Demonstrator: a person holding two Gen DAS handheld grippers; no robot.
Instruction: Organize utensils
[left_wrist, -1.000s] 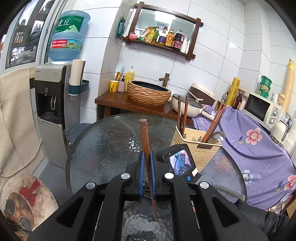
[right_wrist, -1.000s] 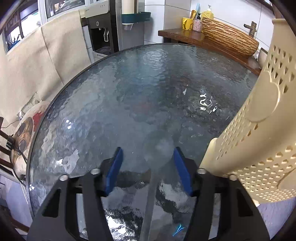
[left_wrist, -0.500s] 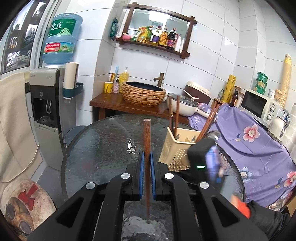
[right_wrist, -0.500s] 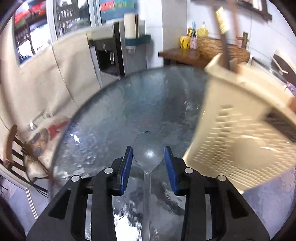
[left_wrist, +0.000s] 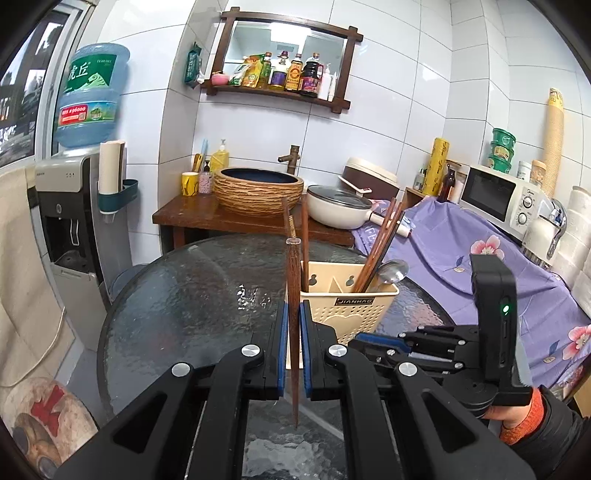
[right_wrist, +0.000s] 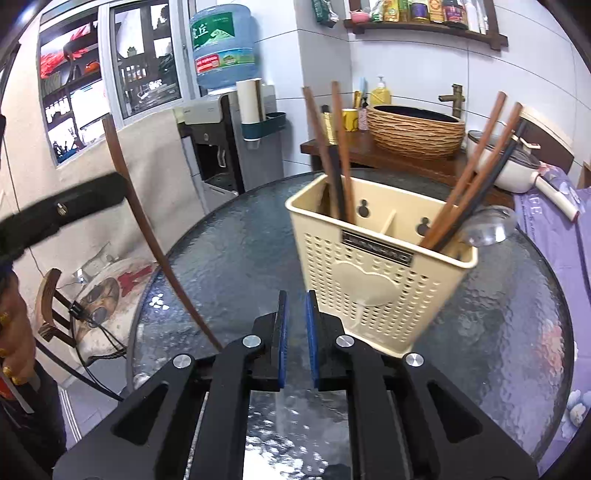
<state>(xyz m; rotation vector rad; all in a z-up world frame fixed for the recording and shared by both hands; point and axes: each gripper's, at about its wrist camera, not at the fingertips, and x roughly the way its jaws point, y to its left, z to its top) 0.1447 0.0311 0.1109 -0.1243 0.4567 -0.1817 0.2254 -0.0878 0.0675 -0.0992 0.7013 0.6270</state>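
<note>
Left wrist view: my left hand-held gripper (left_wrist: 292, 354) pinches a dark wooden chopstick (left_wrist: 294, 295) between its blue pads, upright, the thin tip hanging below the jaws at centre frame. Its top end overlaps the chopsticks standing behind it, so that outline is hard to separate. Lower right, my right hand-held gripper (left_wrist: 373, 341) shows side-on; its fingertips are mostly hidden behind my left one's frame, and the hand (left_wrist: 517, 417) on it is cut off by the frame edge, only an orange cuff and dark sleeve showing.

Right wrist view: the right hand-held gripper's jaws have just been closing and now stand nearly pressed together, a thin slit left, nothing between them. A faint clear streak at the pad tips I cannot make out. At left, the chopstick reappears as a curved brown line, its lower end hidden behind my gripper frame; the black arm holding it runs off the left edge.

Cream utensil basket (right_wrist: 380, 266) stands on the round glass desk (right_wrist: 236, 236), centre right, just beyond the right jaws. Two compartments: chopsticks lean in both, and a metal spoon (right_wrist: 487, 227) bowl rises over the right rim. Basket floor not visible.

Desk left of the basket is open glass to its rim. A purple flowered cloth (left_wrist: 480, 266) lies close by the far-right rim; a wooden chair (right_wrist: 50, 306) sits beyond the left rim.
</note>
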